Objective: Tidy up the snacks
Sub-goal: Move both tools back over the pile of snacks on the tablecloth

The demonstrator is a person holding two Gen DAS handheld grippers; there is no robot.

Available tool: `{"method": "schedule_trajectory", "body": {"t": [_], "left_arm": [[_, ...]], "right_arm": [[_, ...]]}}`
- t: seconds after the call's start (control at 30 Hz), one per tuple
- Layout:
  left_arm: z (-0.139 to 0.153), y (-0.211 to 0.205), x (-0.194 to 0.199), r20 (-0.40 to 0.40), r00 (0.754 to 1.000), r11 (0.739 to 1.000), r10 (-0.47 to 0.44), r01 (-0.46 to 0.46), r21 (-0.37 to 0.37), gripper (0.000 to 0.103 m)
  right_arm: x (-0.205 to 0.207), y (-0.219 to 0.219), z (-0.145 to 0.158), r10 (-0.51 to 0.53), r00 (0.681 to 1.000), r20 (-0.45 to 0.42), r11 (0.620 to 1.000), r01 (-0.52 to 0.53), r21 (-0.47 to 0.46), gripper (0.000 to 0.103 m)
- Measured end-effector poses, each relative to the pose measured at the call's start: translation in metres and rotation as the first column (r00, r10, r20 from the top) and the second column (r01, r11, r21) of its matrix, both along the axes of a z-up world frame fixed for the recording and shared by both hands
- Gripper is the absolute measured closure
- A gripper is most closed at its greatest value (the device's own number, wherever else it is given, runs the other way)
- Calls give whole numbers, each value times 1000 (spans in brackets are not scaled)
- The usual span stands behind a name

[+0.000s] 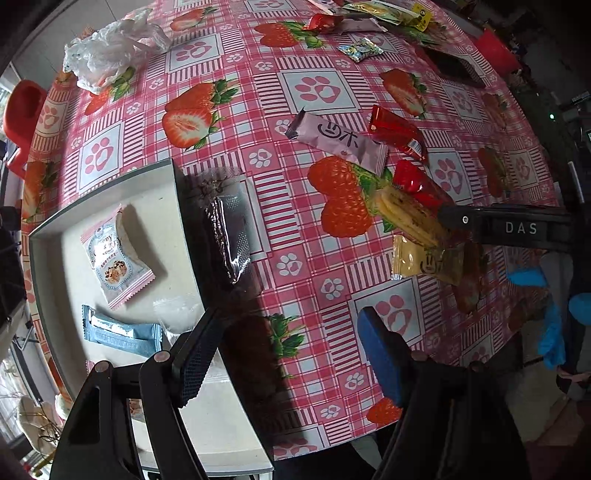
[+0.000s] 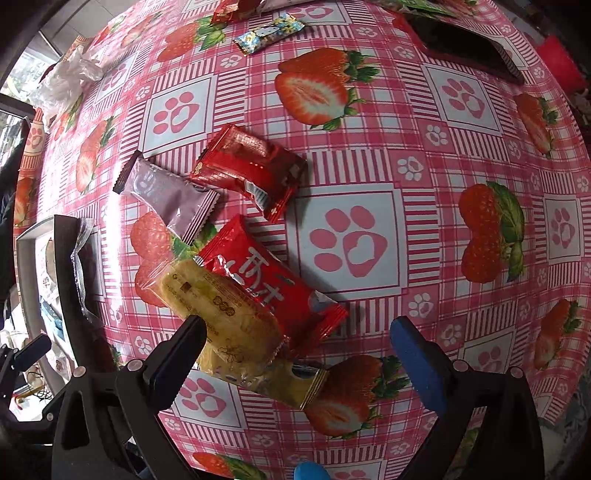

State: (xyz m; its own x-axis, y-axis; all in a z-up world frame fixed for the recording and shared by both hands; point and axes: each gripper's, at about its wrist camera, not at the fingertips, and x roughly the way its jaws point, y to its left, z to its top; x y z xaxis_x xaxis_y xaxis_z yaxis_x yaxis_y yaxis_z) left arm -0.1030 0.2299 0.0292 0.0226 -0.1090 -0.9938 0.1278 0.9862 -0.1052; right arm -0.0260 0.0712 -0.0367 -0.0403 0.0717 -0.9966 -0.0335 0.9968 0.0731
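Observation:
Both grippers point down at a table with a strawberry cloth. My right gripper is open, straddling a yellow biscuit packet that lies against its black finger. A red packet and a second yellow packet overlap the biscuit packet. A mauve packet and another red packet lie just beyond. My left gripper is open and empty beside the white tray. In the tray lie a pink-edged white packet and a blue packet. A dark bar in clear wrap rests across the tray's right rim.
A dark phone lies at the far right of the table, and a small blue-patterned sweet is left of it. More snacks sit along the far edge. A crumpled white plastic bag is at the far left. Red stools stand around the table.

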Motion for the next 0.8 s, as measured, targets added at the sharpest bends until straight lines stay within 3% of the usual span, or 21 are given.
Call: {"method": "schedule_trajectory", "body": {"t": [0.17, 0.37, 0.47, 0.5, 0.6, 0.67, 0.8], "left_arm": [[-12, -41, 25, -34, 999, 999, -26, 25, -41, 25], [-38, -71, 62, -135, 985, 981, 105, -125, -147, 25], [-55, -87, 69, -151, 986, 994, 72, -83, -72, 25], [-57, -90, 68, -129, 991, 999, 40, -41, -6, 24], [-52, -77, 66, -68, 998, 998, 1, 4, 62, 23], [-50, -60, 67, -66, 998, 998, -1, 5, 65, 23], [-36, -34, 65, -49, 999, 999, 3, 0, 49, 23]], "right_arm": [[-15, -35, -5, -37, 999, -23, 999, 37, -30, 3], [-43, -88, -3, -103, 994, -43, 994, 102, -26, 3], [-54, -110, -4, -128, 991, -47, 992, 127, -24, 3], [-61, -127, -6, -132, 990, -46, 991, 132, -21, 3], [-65, -142, -4, -130, 991, -39, 992, 129, -11, 3], [-61, -153, -3, -110, 994, -26, 994, 110, -4, 3], [-43, -128, -4, -29, 1000, -8, 999, 29, 15, 3]]}}
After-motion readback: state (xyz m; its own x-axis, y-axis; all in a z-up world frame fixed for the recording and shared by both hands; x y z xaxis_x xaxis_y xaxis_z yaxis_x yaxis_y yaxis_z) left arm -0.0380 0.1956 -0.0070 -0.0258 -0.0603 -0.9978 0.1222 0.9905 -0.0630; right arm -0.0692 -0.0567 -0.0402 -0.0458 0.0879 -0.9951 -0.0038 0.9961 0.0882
